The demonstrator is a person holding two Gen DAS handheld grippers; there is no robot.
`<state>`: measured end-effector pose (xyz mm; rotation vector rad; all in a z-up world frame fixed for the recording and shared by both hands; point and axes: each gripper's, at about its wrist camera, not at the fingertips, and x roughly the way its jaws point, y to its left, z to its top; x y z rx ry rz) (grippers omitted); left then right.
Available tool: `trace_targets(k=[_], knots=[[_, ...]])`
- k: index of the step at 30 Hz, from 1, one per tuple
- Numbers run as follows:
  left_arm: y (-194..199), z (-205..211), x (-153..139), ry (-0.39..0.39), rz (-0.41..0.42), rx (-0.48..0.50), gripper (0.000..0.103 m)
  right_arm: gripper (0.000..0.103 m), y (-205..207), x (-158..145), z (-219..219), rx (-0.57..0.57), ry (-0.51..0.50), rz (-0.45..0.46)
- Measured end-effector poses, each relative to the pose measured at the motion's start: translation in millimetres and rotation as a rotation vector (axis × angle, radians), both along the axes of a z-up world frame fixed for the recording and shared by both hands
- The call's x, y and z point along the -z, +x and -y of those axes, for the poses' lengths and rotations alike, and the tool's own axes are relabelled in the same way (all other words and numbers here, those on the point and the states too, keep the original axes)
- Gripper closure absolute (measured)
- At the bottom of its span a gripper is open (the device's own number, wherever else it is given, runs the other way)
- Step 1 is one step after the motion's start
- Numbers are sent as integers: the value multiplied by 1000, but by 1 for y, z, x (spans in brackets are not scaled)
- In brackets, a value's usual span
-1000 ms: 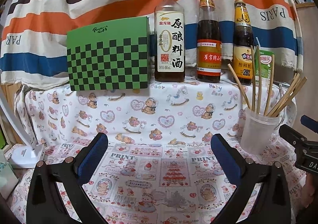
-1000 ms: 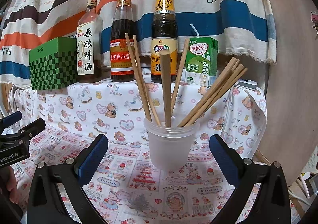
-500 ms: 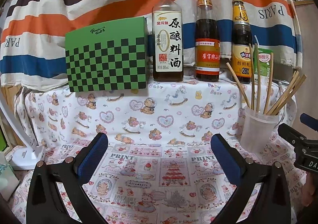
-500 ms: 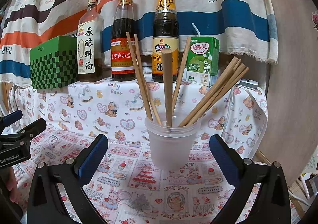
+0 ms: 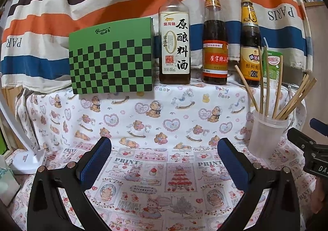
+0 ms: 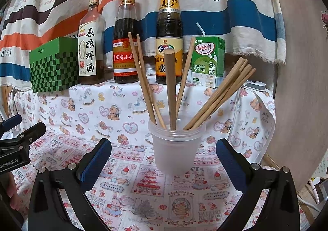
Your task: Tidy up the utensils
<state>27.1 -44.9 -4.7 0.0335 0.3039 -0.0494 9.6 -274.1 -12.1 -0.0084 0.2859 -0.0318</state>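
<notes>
Several wooden chopsticks, translucent plastic cup

The right gripper has edged toward the cup.

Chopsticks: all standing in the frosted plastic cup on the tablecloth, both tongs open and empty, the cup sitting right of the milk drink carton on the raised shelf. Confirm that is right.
One detail is wrong. The frosted plastic cup is not on the raised shelf; in the right wrist view it stands on the lower tablecloth, in front of and below the milk drink carton. The chopsticks do stand in it, and both left tongs and right tongs are open and empty.
</notes>
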Motion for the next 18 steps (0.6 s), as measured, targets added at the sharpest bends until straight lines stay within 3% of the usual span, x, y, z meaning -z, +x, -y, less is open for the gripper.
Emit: trace_targets(k=[18], knots=[[-2,3,-1,18,6,3,0,0,0,-1,0,-2,0,4]])
